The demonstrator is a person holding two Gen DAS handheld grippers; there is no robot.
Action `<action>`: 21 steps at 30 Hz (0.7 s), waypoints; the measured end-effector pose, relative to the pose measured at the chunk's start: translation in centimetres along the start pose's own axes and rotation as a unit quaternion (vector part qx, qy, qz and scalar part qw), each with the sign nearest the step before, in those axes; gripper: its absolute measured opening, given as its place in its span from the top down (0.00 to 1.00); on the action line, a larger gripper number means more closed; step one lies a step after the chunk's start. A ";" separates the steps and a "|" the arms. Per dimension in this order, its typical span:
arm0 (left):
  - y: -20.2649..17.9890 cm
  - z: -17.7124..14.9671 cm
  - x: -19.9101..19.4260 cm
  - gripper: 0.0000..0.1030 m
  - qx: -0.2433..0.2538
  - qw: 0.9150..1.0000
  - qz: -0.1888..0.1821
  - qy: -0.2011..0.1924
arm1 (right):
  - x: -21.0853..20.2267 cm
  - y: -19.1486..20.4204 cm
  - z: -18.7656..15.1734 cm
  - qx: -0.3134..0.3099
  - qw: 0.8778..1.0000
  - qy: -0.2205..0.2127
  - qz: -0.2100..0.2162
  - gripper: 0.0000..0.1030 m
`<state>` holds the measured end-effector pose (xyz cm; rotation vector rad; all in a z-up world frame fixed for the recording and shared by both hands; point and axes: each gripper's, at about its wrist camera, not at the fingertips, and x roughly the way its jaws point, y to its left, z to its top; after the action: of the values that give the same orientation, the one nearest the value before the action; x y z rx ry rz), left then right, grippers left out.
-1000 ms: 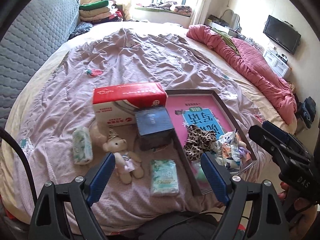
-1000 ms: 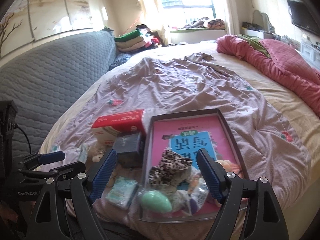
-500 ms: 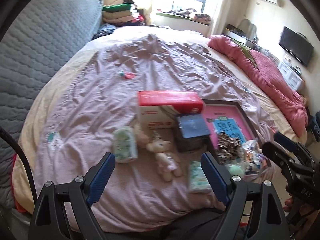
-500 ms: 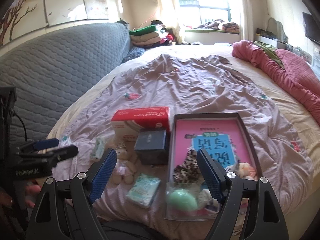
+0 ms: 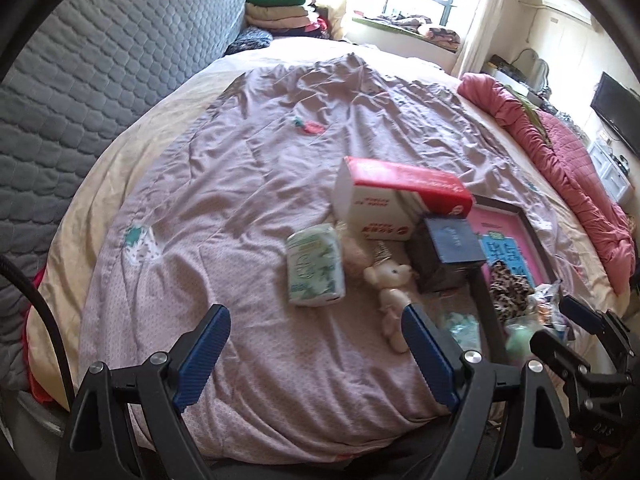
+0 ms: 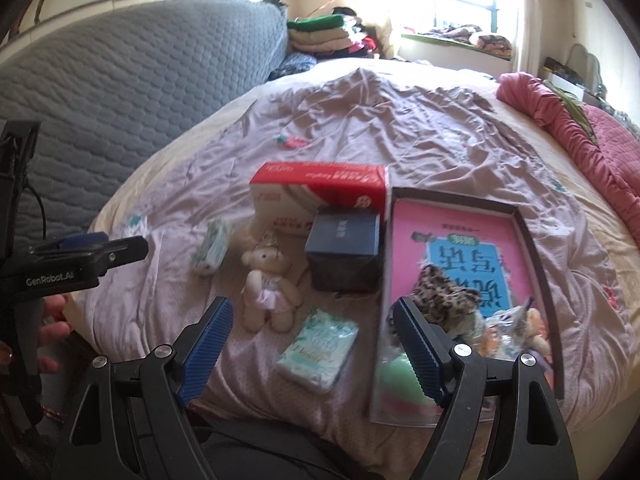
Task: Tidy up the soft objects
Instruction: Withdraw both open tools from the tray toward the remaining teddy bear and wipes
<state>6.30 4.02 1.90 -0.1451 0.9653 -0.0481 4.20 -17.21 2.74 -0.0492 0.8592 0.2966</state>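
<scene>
A small cream teddy bear (image 6: 267, 286) lies on the lilac bedspread, also in the left wrist view (image 5: 390, 288). Two green-white tissue packs lie near it: one left of the bear (image 5: 315, 266) (image 6: 211, 246), one near the bed's front edge (image 6: 320, 345). A dark-rimmed tray (image 6: 524, 232) with a pink book holds a leopard-print scrunchie (image 6: 444, 294), a green egg-shaped toy (image 6: 400, 380) and small plush items. My left gripper (image 5: 316, 350) is open and empty above the bedspread, short of the tissue pack. My right gripper (image 6: 312, 344) is open and empty above the nearer pack.
A red-and-white carton (image 6: 320, 196) and a dark blue box (image 6: 344, 252) stand behind the bear. A grey quilted headboard (image 5: 100, 72) runs along the left. A pink duvet (image 5: 568, 160) lies at the right. Folded clothes (image 6: 320, 32) are stacked at the back.
Both grippers have swung to the left. The tray has slid toward the right edge of the left wrist view. Both stay open and empty.
</scene>
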 end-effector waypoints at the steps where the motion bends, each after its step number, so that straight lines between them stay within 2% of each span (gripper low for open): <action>1: 0.4 -0.1 0.4 0.16 -0.006 1.000 -0.001 0.002 | 0.6 0.4 -0.1 -0.003 1.000 0.006 0.002 0.19; 8: 2.1 -0.5 3.1 0.16 -0.040 0.999 -0.022 0.001 | 3.9 2.6 -0.7 -0.029 0.999 0.030 0.011 0.19; 11: 2.4 -0.6 4.8 0.16 -0.052 0.998 -0.035 0.015 | 5.8 2.9 -0.7 -0.030 0.998 0.046 0.008 0.19; 21: 3.5 0.3 8.7 0.15 -0.082 0.995 -0.056 0.030 | 10.0 4.2 -0.4 -0.043 0.997 0.061 0.012 0.19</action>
<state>11.41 6.60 -5.55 -0.3512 1.0214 -0.0756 8.93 -10.85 -4.73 -0.1379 0.9691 0.3563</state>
